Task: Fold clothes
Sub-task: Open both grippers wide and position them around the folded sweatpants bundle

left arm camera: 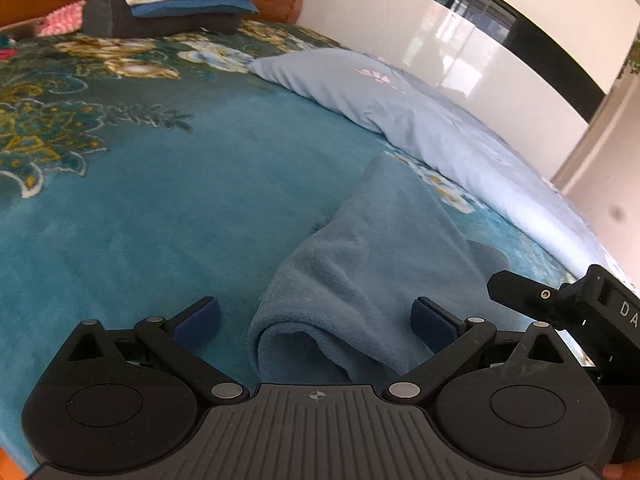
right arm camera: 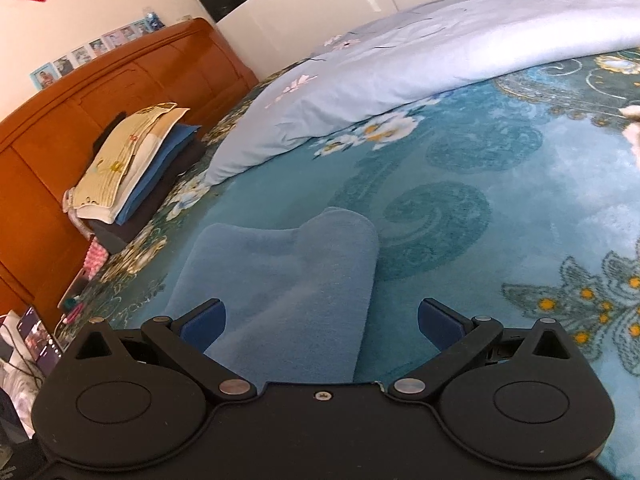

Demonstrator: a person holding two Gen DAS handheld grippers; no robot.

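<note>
Blue pads line the fingers of the left hand-held gripper (left arm camera: 316, 320), which stand wide apart with nothing clamped between them. Just ahead of them, and partly between them, lies the folded light-blue fleece garment (left arm camera: 360, 280), its rolled near edge facing the camera and its length running away across the bed. At the right edge of the left wrist view, part of the black body of the right hand-held gripper (left arm camera: 568, 308) shows just beside the garment.

The right hand-held gripper (right arm camera: 322, 320) is likewise spread open and empty. The same fleece garment (right arm camera: 288, 280) reaches in between its fingers, with the left finger over the cloth and the right finger over the bedspread beside it; whether either touches cannot be told.

The garment rests on a teal plush bedspread with gold and white flower patterns (left arm camera: 140, 184). Further off, a pale blue quilt with small pink flowers (right arm camera: 420, 68) lies along the far side of the bed. Near the orange wooden headboard (right arm camera: 100, 92) sits a stack of folded pillows and cloths in cream, blue and dark grey (right arm camera: 128, 168).
</note>
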